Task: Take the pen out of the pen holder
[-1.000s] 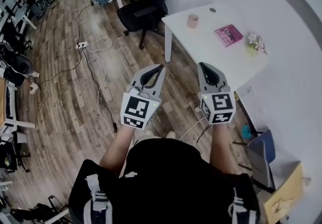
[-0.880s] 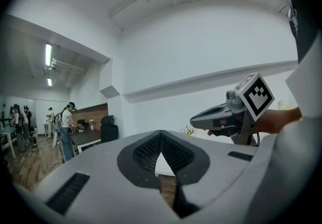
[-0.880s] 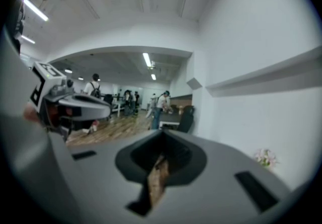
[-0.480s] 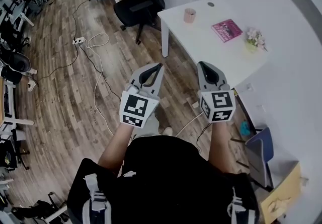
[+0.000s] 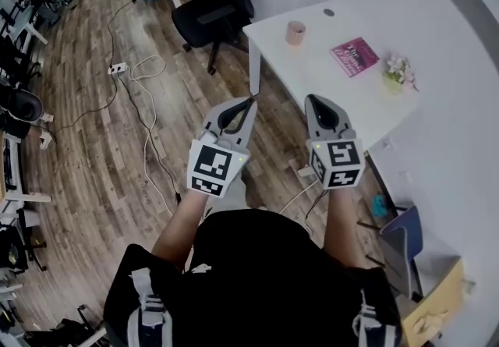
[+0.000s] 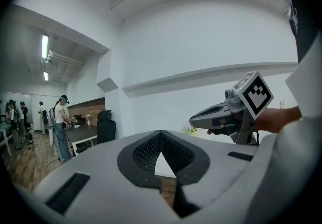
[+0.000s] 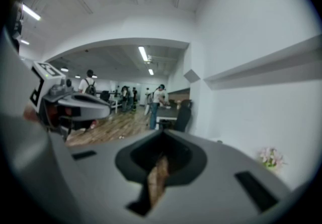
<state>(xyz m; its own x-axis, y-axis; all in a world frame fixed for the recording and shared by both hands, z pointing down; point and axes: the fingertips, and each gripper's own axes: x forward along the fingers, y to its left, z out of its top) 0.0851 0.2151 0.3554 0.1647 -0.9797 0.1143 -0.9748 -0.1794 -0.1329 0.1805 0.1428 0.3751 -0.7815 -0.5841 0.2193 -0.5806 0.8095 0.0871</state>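
Note:
A small tan pen holder [image 5: 295, 32] stands near the far edge of the white table [image 5: 327, 80]; I cannot make out a pen in it. My left gripper [image 5: 250, 101] and right gripper [image 5: 313, 101] are held side by side in the air over the wooden floor, short of the table, both pointing toward it. Each is shut with nothing between its jaws. In the left gripper view the left gripper [image 6: 161, 133] is shut and the right gripper [image 6: 193, 119] shows to its right. In the right gripper view the right gripper [image 7: 162, 140] is likewise shut.
On the table lie a pink book [image 5: 355, 55] and a small pot of flowers [image 5: 398, 69]. A black office chair [image 5: 218, 2] stands left of the table. Cables [image 5: 148, 72] trail over the floor. A blue chair [image 5: 405, 240] stands by the wall at the right.
Both grippers stay shut, side by side. The head view has shifted slightly, so the table and chair sit a little differently in it.

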